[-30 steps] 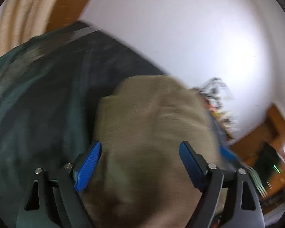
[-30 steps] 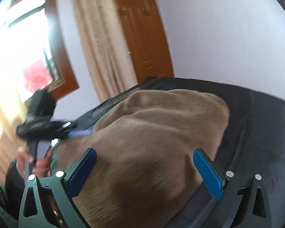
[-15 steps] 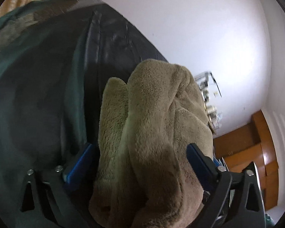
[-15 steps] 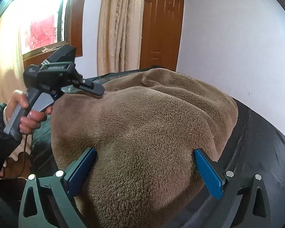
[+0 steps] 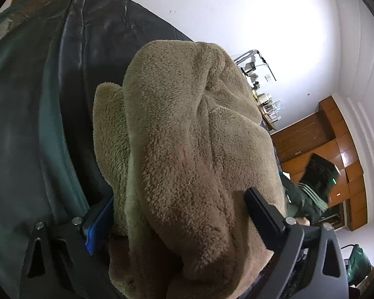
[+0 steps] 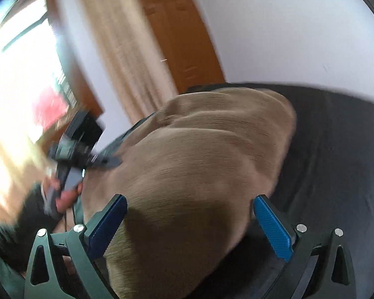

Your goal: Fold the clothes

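no readable text, labels or numbers anywhere — both views.

Left tool (image 5: 177,214) spread wide around bunched tan fleece garment (image 5: 187,137)

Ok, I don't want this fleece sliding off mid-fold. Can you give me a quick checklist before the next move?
1. Tan fleece garment lies between the fingers of the left claw: ok.
2. Left claw actually clamped on it: cannot tell, both fingers stand wide apart.
3. Right claw open around the garment: ok.
4. Garment resting on the dark sofa: ok.
5. Garment flat and smooth: not ok, bunched in thick folds.
6. Right view sharp enough to judge edges: not ok, motion blur.
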A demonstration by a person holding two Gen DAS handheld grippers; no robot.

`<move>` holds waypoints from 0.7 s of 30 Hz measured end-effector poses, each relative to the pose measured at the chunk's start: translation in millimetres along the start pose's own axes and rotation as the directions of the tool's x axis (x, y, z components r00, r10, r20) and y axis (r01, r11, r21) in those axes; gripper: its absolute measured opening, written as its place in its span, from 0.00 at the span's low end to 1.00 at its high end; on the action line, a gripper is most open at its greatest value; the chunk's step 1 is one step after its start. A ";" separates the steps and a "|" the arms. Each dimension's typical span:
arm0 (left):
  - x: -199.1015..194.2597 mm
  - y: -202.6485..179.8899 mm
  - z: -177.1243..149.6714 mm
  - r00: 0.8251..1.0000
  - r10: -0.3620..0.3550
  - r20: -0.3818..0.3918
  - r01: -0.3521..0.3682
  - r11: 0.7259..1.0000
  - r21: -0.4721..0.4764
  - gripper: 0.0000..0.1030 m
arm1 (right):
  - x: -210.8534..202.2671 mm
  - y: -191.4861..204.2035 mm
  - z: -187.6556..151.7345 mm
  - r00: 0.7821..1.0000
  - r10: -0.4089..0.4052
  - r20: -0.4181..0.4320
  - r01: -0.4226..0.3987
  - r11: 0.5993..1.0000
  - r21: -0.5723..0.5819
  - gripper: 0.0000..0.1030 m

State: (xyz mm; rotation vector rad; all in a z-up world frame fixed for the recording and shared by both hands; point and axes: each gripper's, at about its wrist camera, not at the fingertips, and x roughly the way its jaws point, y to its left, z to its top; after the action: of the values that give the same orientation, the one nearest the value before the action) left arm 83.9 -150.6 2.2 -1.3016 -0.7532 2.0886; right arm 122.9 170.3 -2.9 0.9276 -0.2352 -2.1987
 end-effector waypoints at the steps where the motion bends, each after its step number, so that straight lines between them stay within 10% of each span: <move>1: -1.7 0.3 0.4 1.000 -0.002 0.001 0.002 1.000 0.000 0.94 | -0.6 -14.4 2.3 1.000 0.011 -0.001 -0.011 0.997 0.079 1.00; 21: -26.0 10.5 -13.2 0.999 -0.038 -0.005 0.039 0.999 0.029 0.96 | 59.5 -34.6 14.1 0.975 0.183 -0.125 -0.141 0.948 0.287 1.00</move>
State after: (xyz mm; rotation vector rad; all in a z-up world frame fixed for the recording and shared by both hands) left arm 103.9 -174.1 5.4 -1.2662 -0.7382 2.0581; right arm 65.7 152.9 -39.8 1.1773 -0.5383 -1.9641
